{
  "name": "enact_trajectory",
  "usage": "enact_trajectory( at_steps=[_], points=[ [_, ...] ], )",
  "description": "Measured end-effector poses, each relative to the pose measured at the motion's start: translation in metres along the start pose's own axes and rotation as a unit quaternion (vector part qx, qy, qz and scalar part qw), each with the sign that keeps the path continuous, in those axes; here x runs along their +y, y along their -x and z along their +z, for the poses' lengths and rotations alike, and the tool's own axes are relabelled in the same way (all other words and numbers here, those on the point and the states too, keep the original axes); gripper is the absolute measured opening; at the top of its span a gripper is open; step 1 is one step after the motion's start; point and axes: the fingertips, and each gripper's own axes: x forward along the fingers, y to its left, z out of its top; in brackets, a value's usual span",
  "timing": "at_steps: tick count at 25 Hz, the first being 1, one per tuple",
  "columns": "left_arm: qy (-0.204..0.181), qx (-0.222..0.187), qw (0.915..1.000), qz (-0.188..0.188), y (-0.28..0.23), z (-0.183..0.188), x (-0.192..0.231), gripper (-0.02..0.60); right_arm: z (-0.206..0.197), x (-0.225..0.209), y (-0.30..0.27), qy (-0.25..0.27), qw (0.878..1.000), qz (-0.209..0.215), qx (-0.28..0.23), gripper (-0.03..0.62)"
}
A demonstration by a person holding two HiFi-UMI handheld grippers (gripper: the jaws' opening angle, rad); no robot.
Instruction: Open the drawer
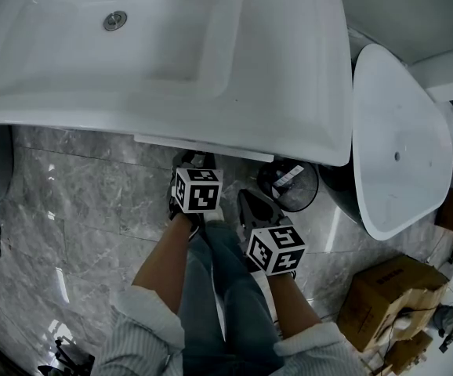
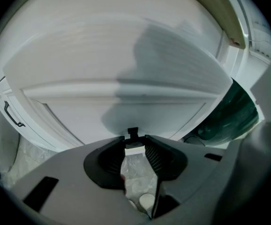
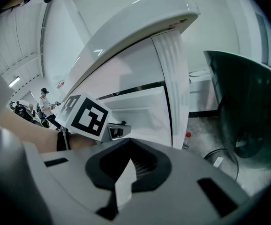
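Note:
A white drawer front [image 2: 126, 104] sits under the white sink top [image 1: 289, 92]; in the head view only a thin white strip of the drawer [image 1: 203, 142] shows past the sink's edge. My left gripper [image 2: 134, 146] is up against the drawer front, its jaws closed on the small handle [image 2: 132, 134], a black tab over a white piece. In the head view the left gripper [image 1: 197, 163] reaches under the sink edge. My right gripper [image 1: 251, 204] hangs apart to the right. In its own view the right gripper [image 3: 127, 165] is shut and holds nothing.
A black wire basket [image 1: 291, 185] stands on the grey marble floor [image 1: 77, 210] just right of the grippers. A white freestanding tub [image 1: 399, 147] and a cardboard box [image 1: 387, 296] are further right. A small bottle [image 3: 187, 141] stands by the cabinet's corner.

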Motion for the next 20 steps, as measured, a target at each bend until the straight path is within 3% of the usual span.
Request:
enact_trajectory(
  at_steps=[20],
  points=[
    [0.0,0.001,1.0,0.001,0.021,-0.031,-0.006,0.142,-0.008,0.006,0.005,0.003,1.0,-0.009,0.002,0.004]
  ],
)
